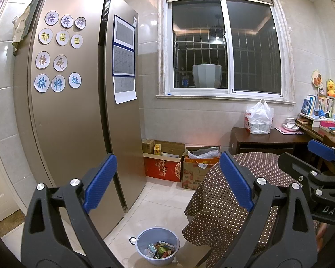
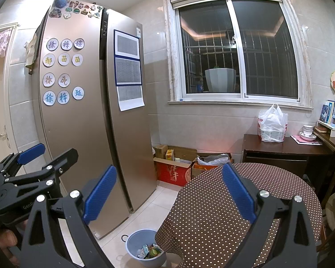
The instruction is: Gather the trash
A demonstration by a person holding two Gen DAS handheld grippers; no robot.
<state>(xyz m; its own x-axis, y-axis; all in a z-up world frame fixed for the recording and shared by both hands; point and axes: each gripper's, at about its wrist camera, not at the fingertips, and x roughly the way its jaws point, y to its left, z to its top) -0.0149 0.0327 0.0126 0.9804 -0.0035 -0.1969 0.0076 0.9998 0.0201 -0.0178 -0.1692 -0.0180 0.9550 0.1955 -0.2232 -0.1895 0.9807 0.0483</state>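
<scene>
Both claws are hanging up in the air with nothing in them right now. The left claw (image 1: 167,183) is sitting with its blue pads spread wide apart, and the right claw (image 2: 169,192) is doing the same, wide apart and empty.

The trash is all sitting in the blue bin (image 1: 158,245) on the floor, down at 6 o'clock in the left view and about 6 to 7 o'clock in the right view (image 2: 145,249), tucked between the fridge (image 1: 78,111) and the round table (image 2: 245,201) with the dotted cloth. The cloth looks bare, so I'm guessing most of the collecting is done.

Handling-wise, what's in there looks like small wrappers and paper scraps (image 1: 159,249): light, crinkly, soft, probably slippery if it's foil. Any one piece is going to squash flat, so pinching mid-wrapper should be fine. The bin itself looks like thin plastic, light and a bit flexy; I'd be grabbing its rim on the near side, or that little hanging loop (image 1: 132,240) at 9 o'clock of the rim.
</scene>
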